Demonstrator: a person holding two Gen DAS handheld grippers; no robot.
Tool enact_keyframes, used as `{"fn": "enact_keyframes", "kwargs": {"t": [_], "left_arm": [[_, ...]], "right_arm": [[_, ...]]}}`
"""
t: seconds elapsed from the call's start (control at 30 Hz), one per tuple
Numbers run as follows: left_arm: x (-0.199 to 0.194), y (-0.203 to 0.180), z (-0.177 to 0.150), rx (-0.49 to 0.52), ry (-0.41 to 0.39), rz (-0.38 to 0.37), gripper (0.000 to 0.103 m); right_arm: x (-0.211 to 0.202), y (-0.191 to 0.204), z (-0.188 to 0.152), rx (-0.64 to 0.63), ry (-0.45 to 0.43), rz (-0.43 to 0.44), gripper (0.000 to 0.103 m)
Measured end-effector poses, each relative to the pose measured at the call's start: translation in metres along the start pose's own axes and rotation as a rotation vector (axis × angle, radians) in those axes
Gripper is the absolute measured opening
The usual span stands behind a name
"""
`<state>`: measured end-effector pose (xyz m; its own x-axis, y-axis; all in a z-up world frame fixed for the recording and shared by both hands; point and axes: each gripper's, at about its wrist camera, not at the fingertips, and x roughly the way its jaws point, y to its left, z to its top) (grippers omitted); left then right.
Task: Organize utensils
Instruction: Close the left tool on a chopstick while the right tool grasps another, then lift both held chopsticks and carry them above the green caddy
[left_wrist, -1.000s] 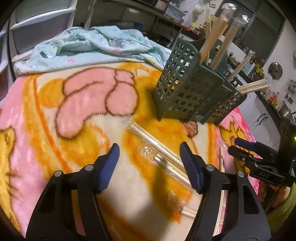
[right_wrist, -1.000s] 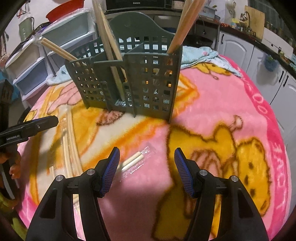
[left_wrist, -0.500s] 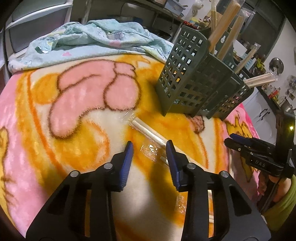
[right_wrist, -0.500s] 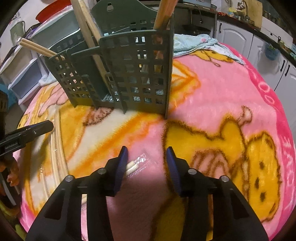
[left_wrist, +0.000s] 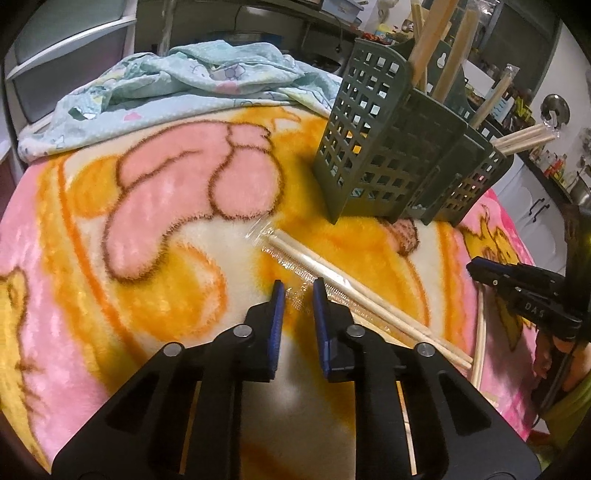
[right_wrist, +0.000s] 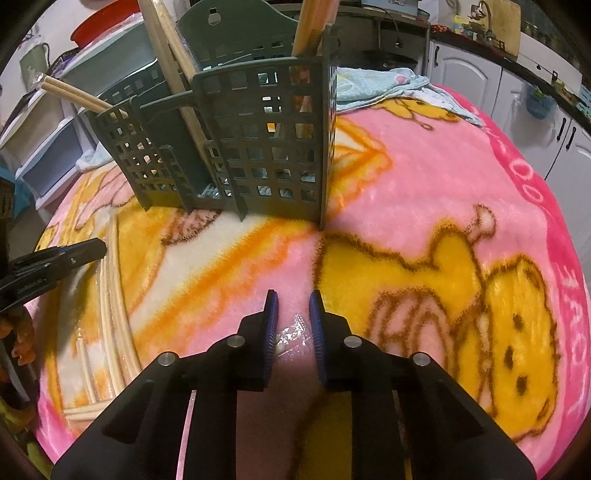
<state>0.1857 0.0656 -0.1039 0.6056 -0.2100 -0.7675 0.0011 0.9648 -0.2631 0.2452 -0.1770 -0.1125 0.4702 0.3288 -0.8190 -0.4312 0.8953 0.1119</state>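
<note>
Two grippers closing on wrapped chopsticks
We have just been narrowing our left gripper (left_wrist: 298, 290) and right gripper (right_wrist: 293, 299) around clear-wrapped pale wooden chopsticks (left_wrist: 332, 271); whether the pads bite yet we cannot tell; next, lifting into the far dark-green lattice plastic caddy (right_wrist: 258, 147)

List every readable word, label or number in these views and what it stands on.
"DAS": white print on the side of the right hand-held gripper.
Print on the side of the left hand-held gripper: too blurred to read.
Large letters on the blanket border: warped, no word readable.
</note>
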Motion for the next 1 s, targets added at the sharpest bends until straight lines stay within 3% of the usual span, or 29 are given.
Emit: {"fn": "enact_keyframes", "kwargs": {"t": [0.3, 1.0], "left_arm": [[-0.002, 0.000, -0.001, 0.009, 0.003, -0.003, 0.002], [-0.056, -0.012, 0.013, 0.007, -0.134, -0.059, 0.000]], "right_arm": [[-0.006, -0.002, -0.003, 0.018, -0.018, 0.008, 0.003], [-0.066, 0.020, 0.010, -0.029, -0.181, 0.032, 0.002]]}}
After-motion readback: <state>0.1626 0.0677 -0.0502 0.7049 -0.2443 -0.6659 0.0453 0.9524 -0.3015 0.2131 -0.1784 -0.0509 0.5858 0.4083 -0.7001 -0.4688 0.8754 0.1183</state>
